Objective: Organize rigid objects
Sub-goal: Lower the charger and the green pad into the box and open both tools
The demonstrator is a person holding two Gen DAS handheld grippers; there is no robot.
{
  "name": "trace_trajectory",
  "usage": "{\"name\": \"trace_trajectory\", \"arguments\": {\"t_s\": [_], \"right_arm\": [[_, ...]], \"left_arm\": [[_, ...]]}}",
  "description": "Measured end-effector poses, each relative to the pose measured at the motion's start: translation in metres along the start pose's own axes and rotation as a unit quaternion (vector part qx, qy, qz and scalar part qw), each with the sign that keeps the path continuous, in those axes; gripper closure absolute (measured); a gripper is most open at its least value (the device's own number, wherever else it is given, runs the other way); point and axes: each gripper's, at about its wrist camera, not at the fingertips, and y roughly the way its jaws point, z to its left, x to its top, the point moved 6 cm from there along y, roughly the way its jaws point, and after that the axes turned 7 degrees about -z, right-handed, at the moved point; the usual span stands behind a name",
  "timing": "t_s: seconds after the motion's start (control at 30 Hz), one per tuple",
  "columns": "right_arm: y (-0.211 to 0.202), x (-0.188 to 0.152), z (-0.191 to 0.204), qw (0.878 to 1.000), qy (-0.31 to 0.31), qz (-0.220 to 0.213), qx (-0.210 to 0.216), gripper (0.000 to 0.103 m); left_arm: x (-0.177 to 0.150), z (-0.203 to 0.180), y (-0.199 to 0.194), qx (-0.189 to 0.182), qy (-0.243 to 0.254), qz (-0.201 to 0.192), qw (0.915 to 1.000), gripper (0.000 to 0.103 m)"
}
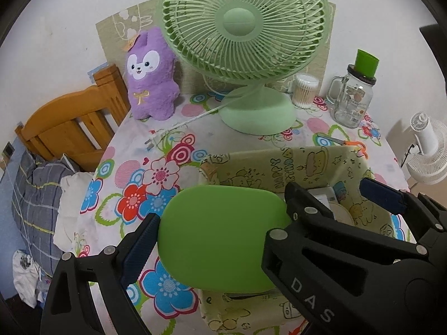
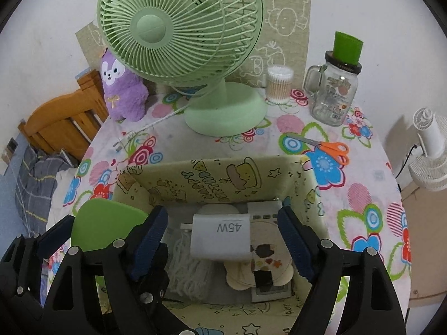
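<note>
A flat green rounded case point(image 1: 220, 237) hangs over the near left corner of the cartoon-printed box point(image 1: 307, 164). My left gripper point(image 1: 223, 223) is shut on it: the blue left pad presses its edge, and the right finger is hidden behind the other tool. My right gripper point(image 2: 222, 217) reaches into the box point(image 2: 223, 178) and stands open. A white 45W charger point(image 2: 220, 237) lies between its pads, with a gap on each side. The charger rests on a white coiled cable point(image 2: 184, 265) and a flower-shaped card point(image 2: 268, 268). In the left wrist view the right gripper point(image 1: 332, 192) crosses the box's right half.
Behind the box stand a green desk fan point(image 2: 178, 28), a purple plush point(image 2: 123, 89), a tub of cotton swabs point(image 2: 279, 83) and a glass mug jar point(image 2: 332, 95) topped by a green cup. Orange-handled scissors point(image 2: 329, 148) lie to the back right. A wooden frame point(image 1: 69, 128) borders the table's left edge.
</note>
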Motion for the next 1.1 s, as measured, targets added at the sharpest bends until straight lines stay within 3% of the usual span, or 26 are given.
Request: {"name": "trace_trajectory", "arguments": {"t_s": [0.37,0.63,1.1], "right_arm": [[-0.025,0.007,-0.044,0.997,0.013,-0.014,-0.068,0.006],[-0.022,-0.005,-0.067,0.994,0.022,-0.001,-0.103,0.005],[-0.005,-0.025,-0.062,0.994,0.012,0.02,-0.111,0.005]], "left_arm": [[0.01,-0.04,-0.009,-0.045,0.013,-0.01,0.9989,0.008],[0.001,-0.057,0.003,-0.058,0.01,0.001,0.9982,0.008],[-0.02,-0.05,0.022,-0.057,0.003,0.019,0.9982,0.008]]}}
